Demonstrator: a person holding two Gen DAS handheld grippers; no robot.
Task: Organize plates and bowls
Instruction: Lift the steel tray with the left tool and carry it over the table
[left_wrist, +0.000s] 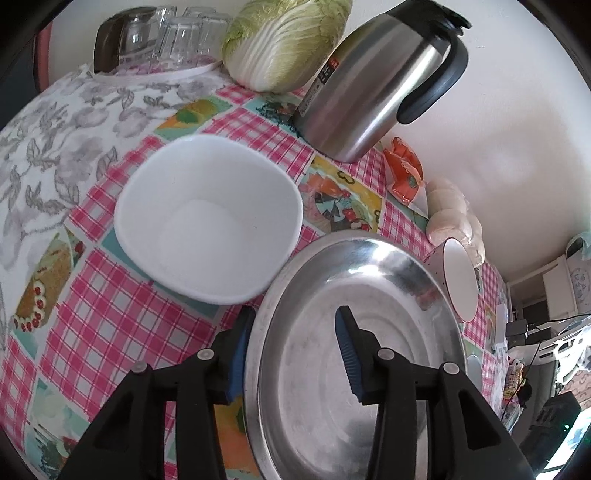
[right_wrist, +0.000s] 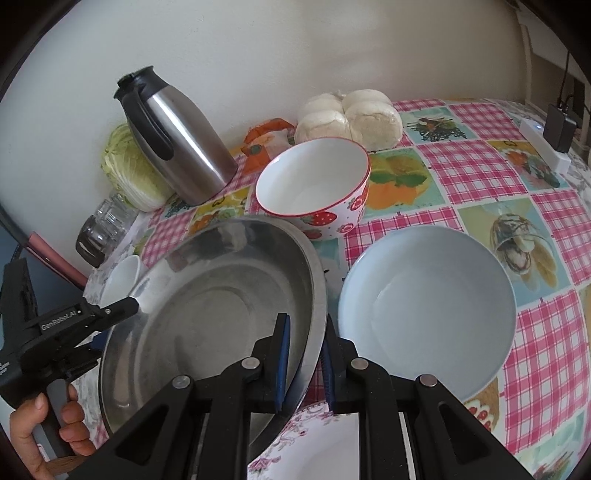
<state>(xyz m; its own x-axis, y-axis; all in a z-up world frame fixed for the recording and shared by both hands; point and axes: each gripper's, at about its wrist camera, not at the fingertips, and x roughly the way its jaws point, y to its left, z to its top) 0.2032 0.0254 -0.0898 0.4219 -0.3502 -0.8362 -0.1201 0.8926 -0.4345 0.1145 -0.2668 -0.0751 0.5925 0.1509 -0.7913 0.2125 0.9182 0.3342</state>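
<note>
Round stainless-steel basin (right_wrist: 207, 295) rim clamped by right gripper (right_wrist: 304, 363), left gripper (left_wrist: 291, 354) jaws apart astride opposite rim, white square bowl (left_wrist: 208, 218) ahead-left.

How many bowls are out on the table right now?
4: steel bowl held at both rims, white square bowl on its left, strawberry bowl behind it, pale blue bowl to its right. Others may be hidden.

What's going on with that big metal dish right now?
Right gripper clamped on steel dish rim. Left gripper open astride opposite rim. White square bowl and blue bowl flank it.
</note>
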